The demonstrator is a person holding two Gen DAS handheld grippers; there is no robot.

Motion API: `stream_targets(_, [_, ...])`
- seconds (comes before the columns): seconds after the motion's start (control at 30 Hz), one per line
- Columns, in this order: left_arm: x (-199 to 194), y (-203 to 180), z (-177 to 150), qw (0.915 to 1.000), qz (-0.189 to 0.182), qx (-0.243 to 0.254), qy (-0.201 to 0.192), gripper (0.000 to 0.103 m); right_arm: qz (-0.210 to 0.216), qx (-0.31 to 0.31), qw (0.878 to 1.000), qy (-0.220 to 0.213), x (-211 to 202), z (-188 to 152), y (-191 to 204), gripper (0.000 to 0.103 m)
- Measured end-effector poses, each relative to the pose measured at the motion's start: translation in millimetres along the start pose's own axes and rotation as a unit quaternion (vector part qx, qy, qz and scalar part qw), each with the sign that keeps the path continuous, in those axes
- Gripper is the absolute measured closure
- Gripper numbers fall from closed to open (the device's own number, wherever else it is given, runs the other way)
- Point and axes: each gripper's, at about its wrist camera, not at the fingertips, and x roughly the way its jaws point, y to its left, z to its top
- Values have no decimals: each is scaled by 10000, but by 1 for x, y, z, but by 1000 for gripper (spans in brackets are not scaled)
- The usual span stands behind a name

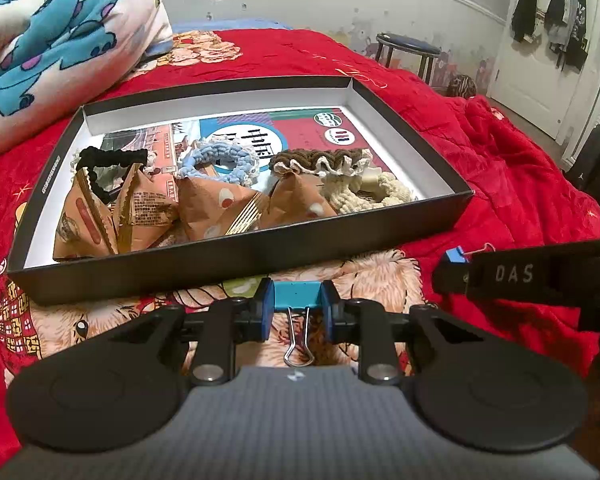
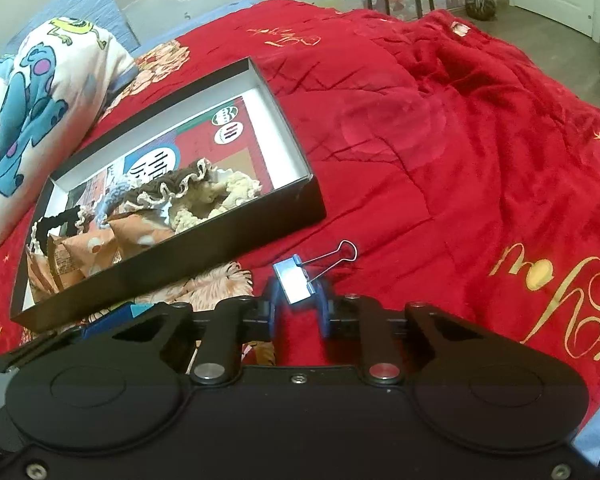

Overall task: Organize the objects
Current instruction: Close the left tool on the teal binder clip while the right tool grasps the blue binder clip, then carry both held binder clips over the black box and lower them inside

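Observation:
A black shallow box lies on the red bedspread, also in the right wrist view. It holds a printed booklet, several knitted scrunchies and several orange snack packets. My left gripper is shut on a blue binder clip just in front of the box's near wall. My right gripper is shut on a second binder clip, whose wire handle points away to the right; it also shows at the right of the left wrist view.
A rolled cartoon-print quilt lies left of the box. Red bedspread stretches to the right. A stool and a door stand beyond the bed, with clothes hanging on the door.

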Motion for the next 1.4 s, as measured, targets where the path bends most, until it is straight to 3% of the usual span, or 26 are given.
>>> stream_targets(0.43, [-3,-5,1,9999,-32,89,-54,75,430,432,9979,-195,-15,8,-5,86])
stream_targets(0.9, [-26,-21,8,9982,-509,96,-314,75,848,669,9932,-428,-29,14,-4,86])
stream_targets(1.27, [-39,-9,19,9954,-509,-82,-804,75,1787,951,9746,-958,-46,27,-7,86])
stream_targets(1.4, [-44,-2,23,9937,-460,-134,-1011,75,1949,1051,9697,-1031,-45,30,-9,86])
